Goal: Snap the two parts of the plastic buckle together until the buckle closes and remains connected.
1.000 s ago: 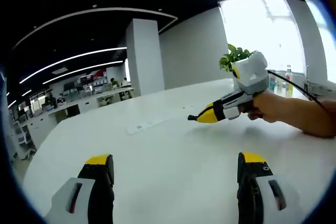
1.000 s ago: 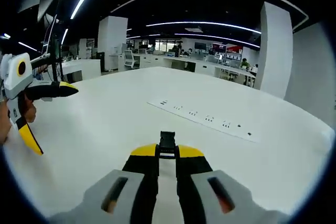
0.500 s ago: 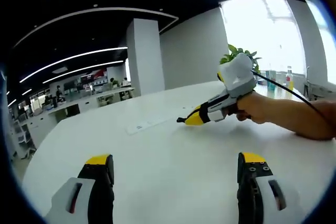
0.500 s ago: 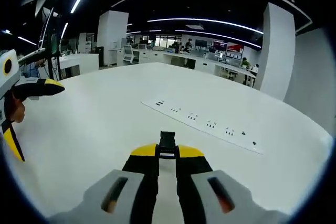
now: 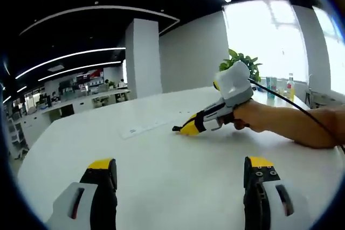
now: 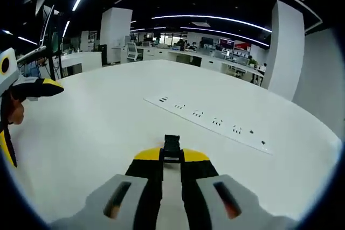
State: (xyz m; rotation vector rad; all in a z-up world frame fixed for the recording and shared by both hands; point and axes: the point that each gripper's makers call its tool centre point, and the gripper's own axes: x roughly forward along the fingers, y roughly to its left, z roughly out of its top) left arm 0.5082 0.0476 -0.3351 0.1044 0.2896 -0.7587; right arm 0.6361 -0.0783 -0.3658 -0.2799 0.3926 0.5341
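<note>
R gripper (image 6: 172,161) jaws pinching black buckle part (image 6: 172,148) over white table (image 6: 108,127). L gripper (image 5: 180,179) jaws spread wide apart, holding nothing.

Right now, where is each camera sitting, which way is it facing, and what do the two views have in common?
Left gripper view: rides the open left gripper, facing across the white table toward the right gripper and the hand holding it.
Right gripper view: rides the right gripper, shut on a black buckle part, facing the table's socket strip; left gripper at the edge.
Shared: table, strip.
</note>
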